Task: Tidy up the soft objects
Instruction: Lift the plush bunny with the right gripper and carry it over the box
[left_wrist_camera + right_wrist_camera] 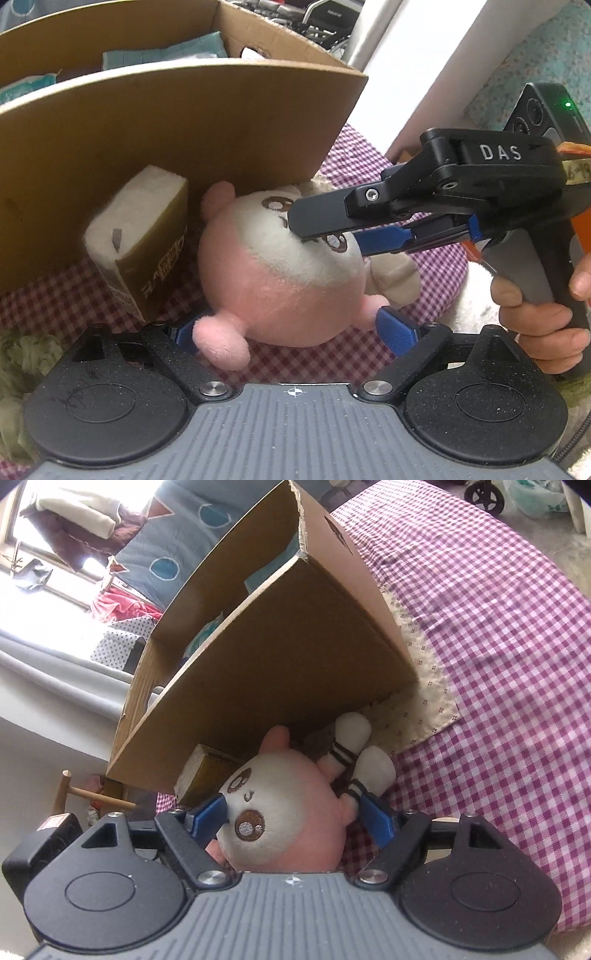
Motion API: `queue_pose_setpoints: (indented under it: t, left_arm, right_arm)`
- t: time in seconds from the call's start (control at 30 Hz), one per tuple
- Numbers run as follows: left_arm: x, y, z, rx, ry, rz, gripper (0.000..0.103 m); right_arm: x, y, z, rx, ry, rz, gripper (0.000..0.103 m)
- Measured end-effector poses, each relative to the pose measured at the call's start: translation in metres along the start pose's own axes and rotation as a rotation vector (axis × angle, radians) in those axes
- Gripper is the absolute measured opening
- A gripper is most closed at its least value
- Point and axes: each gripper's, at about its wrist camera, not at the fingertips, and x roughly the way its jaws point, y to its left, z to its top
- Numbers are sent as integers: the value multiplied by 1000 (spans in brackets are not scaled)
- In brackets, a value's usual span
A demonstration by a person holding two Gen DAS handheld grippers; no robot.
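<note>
A round pink and white plush toy [273,280] [288,797] with an embroidered face lies on the checked cloth, against the front wall of a cardboard box [184,122] [288,657]. My left gripper [290,334] is open and straddles its pink lower end; the blue pads sit at either side without squeezing. My right gripper [325,236] [291,816] comes in from the right, and its blue pads press on the face side and the leg side of the toy. A hand [535,317] holds its handle.
A white foam block in an olive wrapper [140,236] [207,771] leans on the box just left of the toy. Teal soft items [162,55] lie inside the box. A beige cloth patch [424,701] lies under the box. The purple checked cloth [498,627] stretches away to the right.
</note>
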Motion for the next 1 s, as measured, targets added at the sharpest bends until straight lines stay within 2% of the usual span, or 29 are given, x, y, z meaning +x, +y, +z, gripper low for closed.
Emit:
queue_pose_setpoints:
  t: [0.17,0.53,1.0]
  left_arm:
    - [6,-2,0,-3,-2,3,93]
    - [-29,-8,-13,17,-45,-36,93]
    - [-95,-47,-29,122,-178,-63,93]
  right_arm:
    - [4,-3,-6,38,8,37,80]
    - [-19,15,-21,25,-36,37,77]
    - [-84,60,-49,-58,-185,27,77]
